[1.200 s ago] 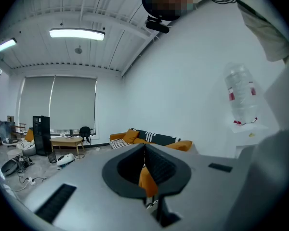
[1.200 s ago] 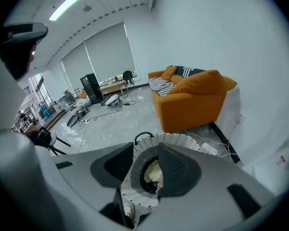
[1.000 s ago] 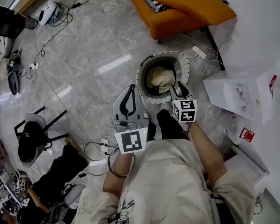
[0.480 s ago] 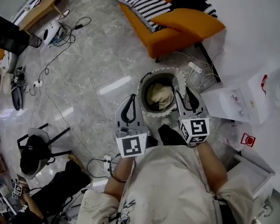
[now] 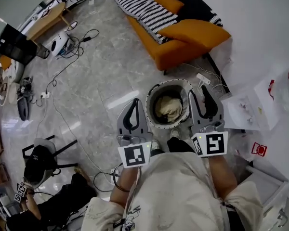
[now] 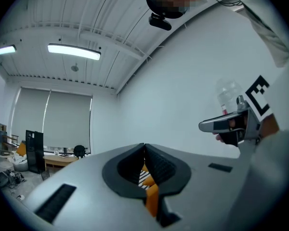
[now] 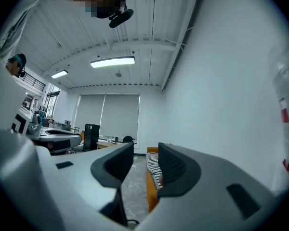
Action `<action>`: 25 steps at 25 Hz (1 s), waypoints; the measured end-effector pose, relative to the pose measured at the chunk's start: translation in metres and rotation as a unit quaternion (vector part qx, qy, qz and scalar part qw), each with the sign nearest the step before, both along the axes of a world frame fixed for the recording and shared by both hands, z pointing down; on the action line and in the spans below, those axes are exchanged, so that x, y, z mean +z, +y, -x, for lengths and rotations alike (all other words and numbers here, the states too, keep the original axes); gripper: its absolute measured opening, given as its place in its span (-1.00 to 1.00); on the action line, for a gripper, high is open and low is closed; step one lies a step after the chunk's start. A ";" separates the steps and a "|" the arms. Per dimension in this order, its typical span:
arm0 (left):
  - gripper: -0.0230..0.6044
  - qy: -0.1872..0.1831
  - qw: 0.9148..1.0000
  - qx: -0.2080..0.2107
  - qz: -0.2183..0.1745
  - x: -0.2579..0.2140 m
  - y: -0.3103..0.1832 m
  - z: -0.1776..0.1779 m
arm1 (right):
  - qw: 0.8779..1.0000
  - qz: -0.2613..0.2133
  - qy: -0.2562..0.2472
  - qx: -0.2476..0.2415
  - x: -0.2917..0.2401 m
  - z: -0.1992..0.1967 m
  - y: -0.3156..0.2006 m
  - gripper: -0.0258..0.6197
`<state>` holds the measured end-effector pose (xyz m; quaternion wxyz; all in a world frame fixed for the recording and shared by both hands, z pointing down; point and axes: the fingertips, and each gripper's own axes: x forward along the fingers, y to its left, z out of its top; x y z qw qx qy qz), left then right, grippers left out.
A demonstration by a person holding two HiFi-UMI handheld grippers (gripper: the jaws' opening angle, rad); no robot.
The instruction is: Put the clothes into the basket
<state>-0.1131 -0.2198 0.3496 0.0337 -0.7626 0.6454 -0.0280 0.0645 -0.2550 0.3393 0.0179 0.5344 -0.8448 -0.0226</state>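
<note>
The round basket point(image 5: 151, 96) with a white rim stands on the grey floor just ahead of my feet, and a beige garment point(image 5: 167, 109) lies crumpled inside it. My left gripper point(image 5: 135, 102) hangs left of the basket; its jaws meet at the tips in the left gripper view point(image 6: 144, 149), with nothing in them. My right gripper point(image 5: 200, 95) is raised at the basket's right side. It is open and holds nothing point(image 7: 145, 153); its jaws have just closed a little. Both point level, towards the orange sofa point(image 5: 183, 37).
A striped cloth point(image 5: 139, 4) lies on the sofa. A power strip with cables point(image 5: 202, 78) lies behind the basket. White boxes point(image 5: 250, 107) stand at the right. More cables cross the floor at the left, by a black chair point(image 5: 38, 162) and a seated person point(image 5: 53, 206).
The right gripper has lifted from inside the basket's rim to beside it and levelled out. The left gripper rose slightly. The beige garment stays in the basket.
</note>
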 end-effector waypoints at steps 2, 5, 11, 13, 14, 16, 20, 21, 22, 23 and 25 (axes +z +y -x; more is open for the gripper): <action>-0.92 -0.004 1.000 0.001 -0.007 -0.007 0.000 0.000 | 1.000 -0.015 0.004 0.006 -0.010 -0.003 0.002 -0.49; -0.92 -0.006 1.000 0.001 -0.014 -0.012 0.000 -0.001 | 1.000 -0.024 0.006 0.014 -0.015 -0.010 0.004 -0.51; -0.92 -0.006 1.000 0.003 -0.015 -0.014 0.000 -0.004 | 0.999 -0.027 0.010 0.039 -0.016 -0.022 0.003 -0.87; -0.92 -0.009 1.000 0.004 -0.013 -0.013 -0.001 -0.006 | 0.999 -0.022 0.003 0.041 -0.014 -0.025 0.002 -0.95; -0.92 -0.009 1.000 0.005 -0.013 -0.012 -0.001 -0.007 | 0.999 -0.019 0.000 0.042 -0.013 -0.026 0.002 -0.95; -0.92 -0.009 1.000 0.006 -0.013 -0.012 -0.003 -0.009 | 0.999 -0.016 0.000 0.042 -0.012 -0.028 0.000 -0.96; -0.92 -0.008 1.000 0.008 -0.012 -0.013 -0.006 -0.010 | 0.999 -0.011 0.002 0.042 -0.010 -0.028 -0.004 -0.96; -0.92 -0.008 1.000 0.008 -0.012 -0.012 -0.006 -0.010 | 0.999 -0.009 0.002 0.042 -0.008 -0.028 -0.005 -0.96; -0.92 -0.008 1.000 0.007 -0.011 -0.011 -0.007 -0.010 | 0.999 -0.006 0.002 0.042 -0.007 -0.029 -0.006 -0.96; -0.92 -0.007 1.000 0.007 -0.010 -0.010 -0.007 -0.011 | 0.999 -0.005 0.001 0.042 -0.006 -0.029 -0.006 -0.96; -0.92 -0.007 1.000 0.006 -0.008 -0.008 -0.007 -0.012 | 0.999 -0.004 0.001 0.040 -0.004 -0.031 -0.007 -0.96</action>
